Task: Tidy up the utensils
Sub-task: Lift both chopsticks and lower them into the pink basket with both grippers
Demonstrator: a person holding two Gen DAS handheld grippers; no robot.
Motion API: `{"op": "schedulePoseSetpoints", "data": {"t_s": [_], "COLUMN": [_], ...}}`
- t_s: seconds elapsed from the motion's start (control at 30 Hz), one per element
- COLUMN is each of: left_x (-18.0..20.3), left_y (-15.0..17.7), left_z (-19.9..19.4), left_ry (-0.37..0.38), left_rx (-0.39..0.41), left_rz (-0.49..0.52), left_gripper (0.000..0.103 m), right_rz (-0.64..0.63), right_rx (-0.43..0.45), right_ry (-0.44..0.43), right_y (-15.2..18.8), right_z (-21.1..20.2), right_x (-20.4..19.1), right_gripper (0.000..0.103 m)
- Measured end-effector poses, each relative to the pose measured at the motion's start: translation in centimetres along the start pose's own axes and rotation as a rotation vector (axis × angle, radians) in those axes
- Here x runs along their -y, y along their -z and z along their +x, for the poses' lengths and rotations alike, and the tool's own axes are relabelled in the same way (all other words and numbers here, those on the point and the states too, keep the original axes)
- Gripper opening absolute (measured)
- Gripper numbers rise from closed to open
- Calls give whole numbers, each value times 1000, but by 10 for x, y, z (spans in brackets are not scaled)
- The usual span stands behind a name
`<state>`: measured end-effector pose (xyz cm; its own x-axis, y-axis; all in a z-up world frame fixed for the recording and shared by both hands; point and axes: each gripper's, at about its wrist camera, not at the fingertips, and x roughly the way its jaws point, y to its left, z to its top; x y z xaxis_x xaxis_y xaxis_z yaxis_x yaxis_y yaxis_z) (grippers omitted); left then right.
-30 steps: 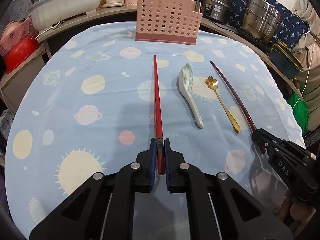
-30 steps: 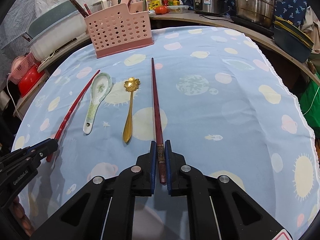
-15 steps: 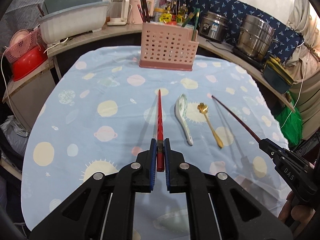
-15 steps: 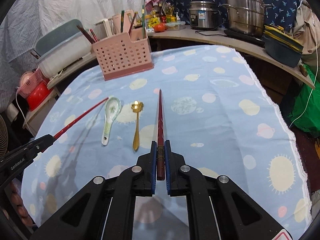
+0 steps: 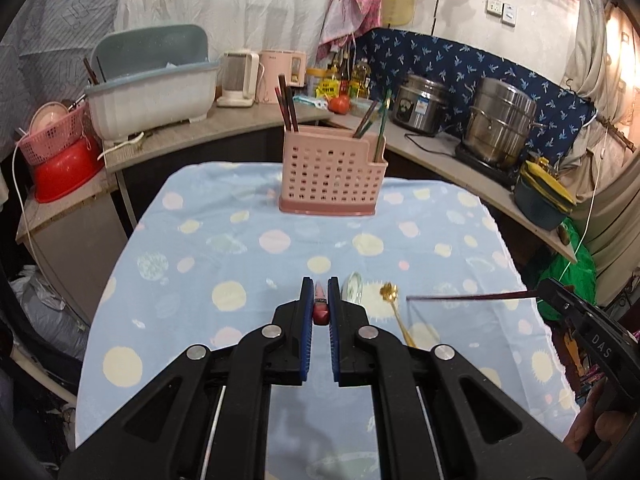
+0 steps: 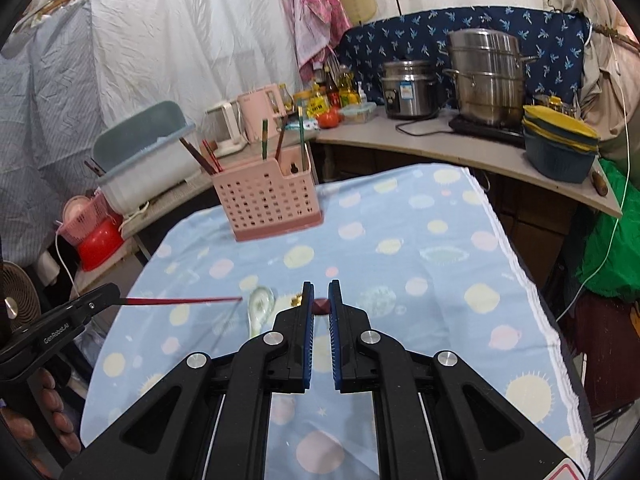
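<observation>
My left gripper (image 5: pixel 321 300) is shut on a red chopstick (image 5: pixel 321 307), held level above the table and pointing away; it shows side-on in the right wrist view (image 6: pixel 180 301). My right gripper (image 6: pixel 321 304) is shut on a dark red chopstick (image 6: pixel 321 306), also lifted; it shows in the left wrist view (image 5: pixel 468 297). A white ceramic spoon (image 6: pixel 260 308) and a gold spoon (image 5: pixel 394 304) lie on the blue cloth below. A pink perforated utensil holder (image 5: pixel 332 176) with several chopsticks stands at the table's far edge.
The table (image 5: pixel 224 248) has a light blue planet-print cloth. Behind it runs a counter with a grey-blue tub (image 5: pixel 152 88), red basin (image 5: pixel 64 168), kettles, bottles, steel pots (image 5: pixel 500 128) and stacked bowls (image 5: pixel 544 200). A fan (image 6: pixel 16 308) stands at left.
Both grippers have lifted their chopsticks off the cloth and risen well above the table. The chopsticks now point level, seen end-on from each wrist. The spoons have not moved.
</observation>
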<state>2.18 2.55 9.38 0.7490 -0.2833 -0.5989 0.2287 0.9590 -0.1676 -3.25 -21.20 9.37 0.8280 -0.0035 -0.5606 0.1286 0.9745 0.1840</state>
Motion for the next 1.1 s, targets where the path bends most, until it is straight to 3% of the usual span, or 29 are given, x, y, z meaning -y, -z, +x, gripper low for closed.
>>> {"op": "schedulePoseSetpoints", "data": {"t_s": [0.27,0.63,0.87,1.1], "left_x": [1,8,14,37], "left_y": [-39,-96,-150,-221], "left_z": [-11,-9,-5,9], "left_ry": [-6,-11,-3,-5], "left_rx": [57,98,156,244], "left_rz": [5,42,55,95], "left_gripper": [7,7,7,7], "right_rz": [-23,-24,-39,-46], "right_rx": [56,81,100,139], "right_ry": [-21,-76,-107,-133], "right_y": [-32,-80,-125,-193], "right_z": [-14,-4,18,53], "right_x": [-7,-11,-18,-32], "right_gripper": [7,7,7,7]}}
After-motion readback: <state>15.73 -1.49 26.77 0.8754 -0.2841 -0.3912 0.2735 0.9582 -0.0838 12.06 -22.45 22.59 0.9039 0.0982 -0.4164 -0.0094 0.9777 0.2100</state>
